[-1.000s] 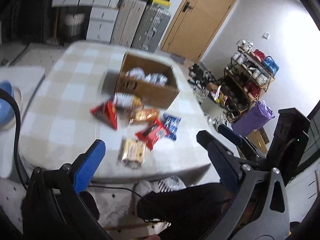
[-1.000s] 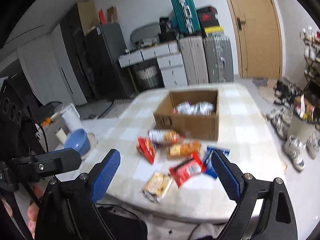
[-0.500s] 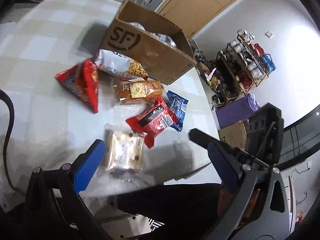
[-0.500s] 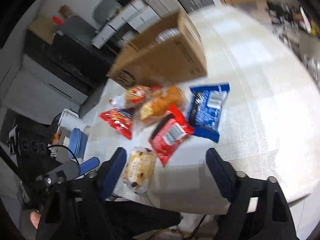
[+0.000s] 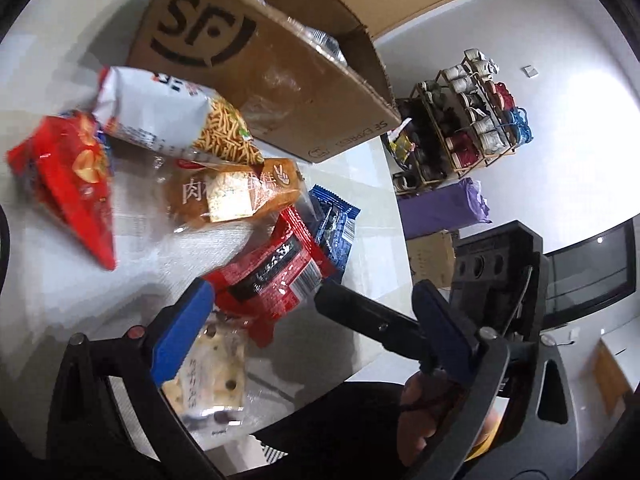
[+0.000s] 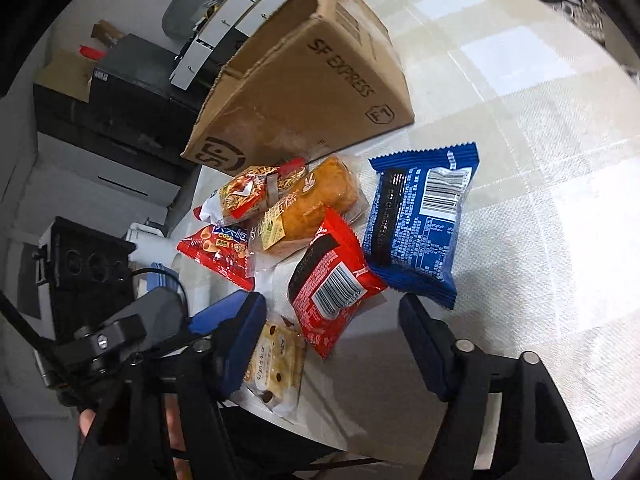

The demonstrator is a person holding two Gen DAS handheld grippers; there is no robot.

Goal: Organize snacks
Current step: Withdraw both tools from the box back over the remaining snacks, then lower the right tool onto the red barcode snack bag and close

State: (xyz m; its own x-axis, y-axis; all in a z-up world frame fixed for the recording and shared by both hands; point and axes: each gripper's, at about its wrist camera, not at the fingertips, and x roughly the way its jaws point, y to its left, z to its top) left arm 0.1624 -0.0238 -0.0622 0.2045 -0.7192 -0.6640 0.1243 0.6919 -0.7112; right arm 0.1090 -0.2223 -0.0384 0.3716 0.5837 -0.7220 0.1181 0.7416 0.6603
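Observation:
Several snack packets lie on the table in front of a brown SF cardboard box (image 5: 280, 64) (image 6: 304, 80). My left gripper (image 5: 308, 320) is open just above the table's near edge, over a red dark-labelled packet (image 5: 272, 280) and a clear biscuit packet (image 5: 212, 376). My right gripper (image 6: 332, 328) is open over the same red packet (image 6: 332, 280), with the biscuit packet (image 6: 276, 364) by its left finger. A blue packet (image 6: 420, 220), an orange bread packet (image 6: 312, 204), a noodle snack bag (image 5: 172, 116) and a red crisp bag (image 5: 76, 184) lie nearby.
Foil-wrapped items (image 5: 324, 44) show inside the box. The checked tablecloth (image 6: 540, 160) stretches right of the snacks. A shoe rack (image 5: 472, 112) and purple bag (image 5: 444, 208) stand beyond the table. My other gripper's black body (image 5: 496, 272) crosses the left wrist view.
Both grippers have moved forward and down close to the snack pile. The box and packets now fill the views. Both stay open.

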